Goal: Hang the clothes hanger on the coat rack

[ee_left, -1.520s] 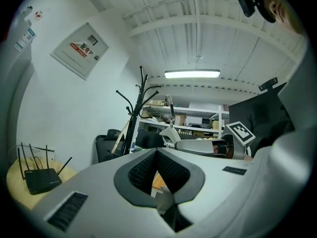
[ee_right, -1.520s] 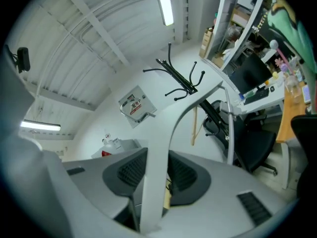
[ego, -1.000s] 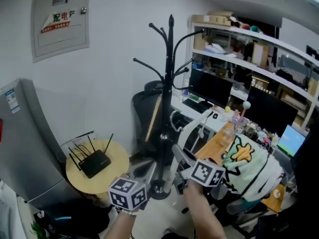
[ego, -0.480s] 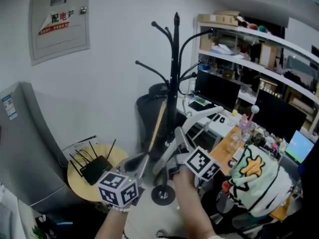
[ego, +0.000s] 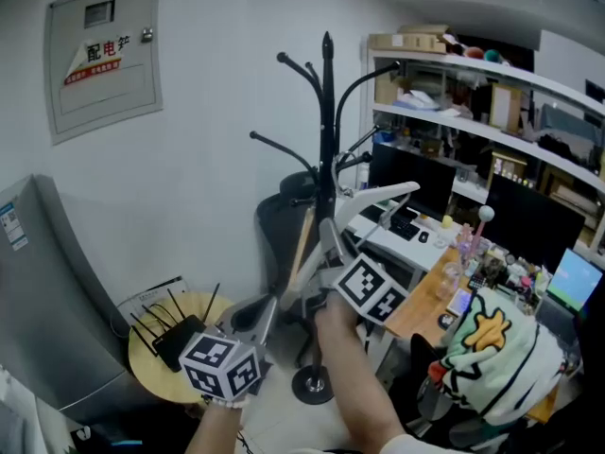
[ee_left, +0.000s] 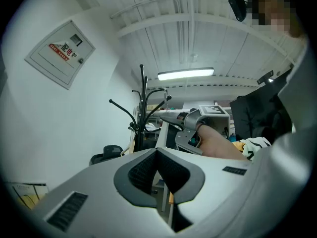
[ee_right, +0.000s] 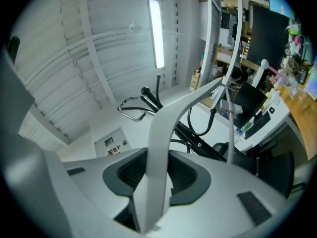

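Observation:
The black coat rack [ego: 326, 149] stands in the middle of the head view, its curved prongs spreading near the top. My right gripper [ego: 328, 241] is shut on a white clothes hanger [ego: 380, 199], held up in front of the rack's pole at mid height. In the right gripper view the hanger [ee_right: 166, 133] runs up between the pads, with the rack's prongs [ee_right: 148, 95] just behind it. My left gripper [ego: 269, 307] is lower and to the left, shut and empty; its pads [ee_left: 148, 165] meet at the tip. The rack [ee_left: 142, 108] also shows in the left gripper view.
A round wooden table [ego: 151, 372] with a black router [ego: 175, 337] stands at the lower left, beside a grey cabinet [ego: 47, 282]. A black chair [ego: 282, 220] is behind the rack. Desk, monitors [ego: 406, 170] and shelves [ego: 473, 88] fill the right; a green-and-white garment [ego: 487, 343] lies lower right.
My right gripper has risen with the hanger and come closer to the rack's pole and prongs. My left gripper has also come up a little, still shut and empty.

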`<state>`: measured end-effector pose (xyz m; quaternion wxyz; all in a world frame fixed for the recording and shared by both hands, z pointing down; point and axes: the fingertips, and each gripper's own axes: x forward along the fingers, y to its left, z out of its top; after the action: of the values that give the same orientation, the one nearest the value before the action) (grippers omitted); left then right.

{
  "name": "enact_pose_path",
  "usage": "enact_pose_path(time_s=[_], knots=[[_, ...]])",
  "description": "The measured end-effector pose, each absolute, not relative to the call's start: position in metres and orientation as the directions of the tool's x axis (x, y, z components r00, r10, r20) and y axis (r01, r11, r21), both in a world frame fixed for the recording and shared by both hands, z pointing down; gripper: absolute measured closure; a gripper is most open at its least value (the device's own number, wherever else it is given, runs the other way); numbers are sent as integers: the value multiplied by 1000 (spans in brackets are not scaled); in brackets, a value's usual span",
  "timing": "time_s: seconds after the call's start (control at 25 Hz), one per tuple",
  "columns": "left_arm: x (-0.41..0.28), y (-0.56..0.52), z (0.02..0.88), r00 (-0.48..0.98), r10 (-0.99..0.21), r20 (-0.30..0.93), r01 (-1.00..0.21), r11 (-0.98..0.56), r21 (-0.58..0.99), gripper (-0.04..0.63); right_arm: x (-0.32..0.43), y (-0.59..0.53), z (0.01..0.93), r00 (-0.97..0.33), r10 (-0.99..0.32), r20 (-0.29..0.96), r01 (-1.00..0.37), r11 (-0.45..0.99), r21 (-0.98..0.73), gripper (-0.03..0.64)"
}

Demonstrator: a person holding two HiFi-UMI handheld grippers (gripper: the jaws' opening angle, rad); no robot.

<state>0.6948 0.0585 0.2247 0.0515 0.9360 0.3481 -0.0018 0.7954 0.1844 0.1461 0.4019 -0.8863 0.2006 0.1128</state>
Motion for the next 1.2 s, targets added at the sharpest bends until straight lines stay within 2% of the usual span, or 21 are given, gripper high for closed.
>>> enact_pose_path(time_s=[0.68, 1.2], knots=[[712, 31, 240, 776, 631, -14, 627, -768, 132, 597, 851, 213, 169, 952, -101, -289, -296, -546, -784, 466], [721, 7, 254, 796, 605, 2, 596, -786, 165, 597, 899, 199, 209, 976, -109, -189, -218, -505, -835, 466]])
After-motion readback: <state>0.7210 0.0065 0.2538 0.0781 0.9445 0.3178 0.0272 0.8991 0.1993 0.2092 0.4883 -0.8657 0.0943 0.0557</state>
